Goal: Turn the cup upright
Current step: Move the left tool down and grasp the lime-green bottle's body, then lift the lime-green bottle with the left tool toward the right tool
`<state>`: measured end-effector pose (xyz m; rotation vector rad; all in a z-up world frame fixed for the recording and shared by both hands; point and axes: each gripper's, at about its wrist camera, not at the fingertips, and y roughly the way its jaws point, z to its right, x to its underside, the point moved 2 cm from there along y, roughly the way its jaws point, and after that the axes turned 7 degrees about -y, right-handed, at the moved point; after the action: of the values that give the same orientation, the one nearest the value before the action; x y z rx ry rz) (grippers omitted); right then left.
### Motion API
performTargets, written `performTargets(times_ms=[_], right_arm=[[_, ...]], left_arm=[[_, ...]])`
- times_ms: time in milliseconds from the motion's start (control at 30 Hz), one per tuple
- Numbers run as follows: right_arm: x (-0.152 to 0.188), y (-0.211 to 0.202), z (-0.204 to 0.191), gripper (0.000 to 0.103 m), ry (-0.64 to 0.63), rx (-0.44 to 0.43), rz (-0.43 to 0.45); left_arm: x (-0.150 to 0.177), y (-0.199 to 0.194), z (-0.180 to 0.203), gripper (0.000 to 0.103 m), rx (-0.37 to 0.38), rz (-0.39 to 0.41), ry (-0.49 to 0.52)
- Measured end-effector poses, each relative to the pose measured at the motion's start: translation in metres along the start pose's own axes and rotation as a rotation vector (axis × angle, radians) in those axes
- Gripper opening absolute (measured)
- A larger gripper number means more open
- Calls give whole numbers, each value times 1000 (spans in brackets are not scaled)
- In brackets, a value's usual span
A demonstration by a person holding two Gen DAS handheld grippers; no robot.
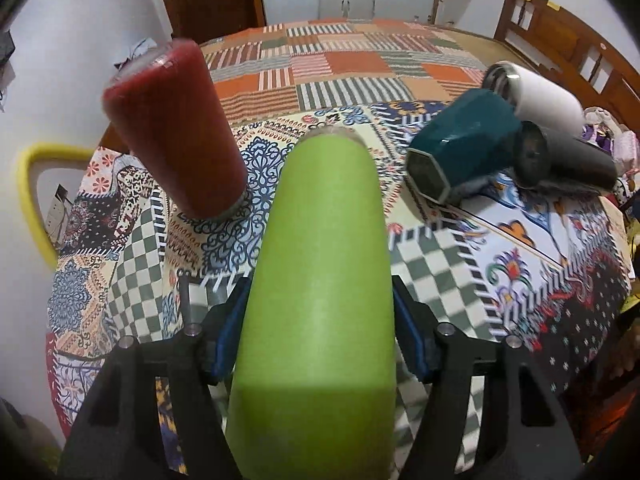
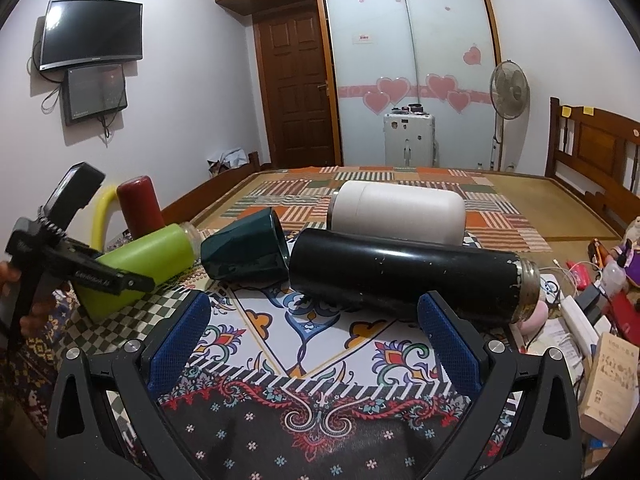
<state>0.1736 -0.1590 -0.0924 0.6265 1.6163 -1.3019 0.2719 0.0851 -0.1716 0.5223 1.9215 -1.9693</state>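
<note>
My left gripper (image 1: pixel 318 320) is shut on a lime green cup (image 1: pixel 320 280), its blue pads on either side of the body. In the right wrist view the green cup (image 2: pixel 140 264) is tilted, base low on the cloth, mouth up and to the right, held by the left gripper (image 2: pixel 102 276). A red cup (image 1: pixel 176 128) stands upright to its left. A teal cup (image 1: pixel 460 148), a white cup (image 1: pixel 540 96) and a black flask (image 2: pixel 404 276) lie on their sides. My right gripper (image 2: pixel 314 332) is open and empty in front of the black flask.
The patterned tablecloth (image 2: pixel 312 400) covers the table. A yellow chair back (image 1: pixel 28 196) is at the left edge. Boxes, cables and clutter (image 2: pixel 592 320) crowd the right side. A bed with a patchwork mat (image 2: pixel 380 192) lies beyond.
</note>
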Motion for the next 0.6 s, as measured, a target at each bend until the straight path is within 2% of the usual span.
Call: performTargets(times_ms=[167, 367, 600], right_arm=[[-2, -9, -3, 103, -5, 2, 9], [-3, -24, -5, 103, -12, 10, 24], [-5, -43, -8, 103, -20, 24, 47]], left_arm=[[14, -19, 6, 64, 28, 21, -3], [34, -34, 21, 64, 25, 48, 30], [56, -60, 58, 64, 69, 100, 83]])
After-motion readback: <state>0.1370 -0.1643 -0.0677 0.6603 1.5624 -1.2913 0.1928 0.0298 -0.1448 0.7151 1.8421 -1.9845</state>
